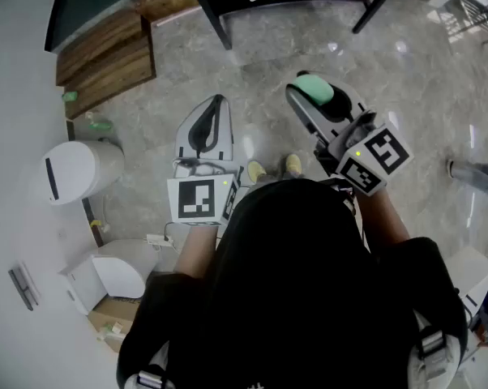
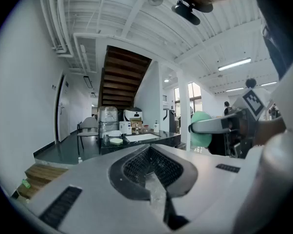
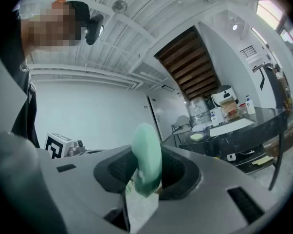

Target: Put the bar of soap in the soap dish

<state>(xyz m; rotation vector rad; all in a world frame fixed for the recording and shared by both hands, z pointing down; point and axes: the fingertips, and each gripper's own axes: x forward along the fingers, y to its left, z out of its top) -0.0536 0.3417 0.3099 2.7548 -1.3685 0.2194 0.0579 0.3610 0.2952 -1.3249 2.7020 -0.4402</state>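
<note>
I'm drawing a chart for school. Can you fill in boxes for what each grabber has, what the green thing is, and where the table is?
Right gripper: shut on the green bar of soap, held up in the air
Left gripper: shut, nothing in it
Black table: across the room, away from both grippers
Soap dish: cannot tell; a small pale thing lies on the table, too small to name
</note>
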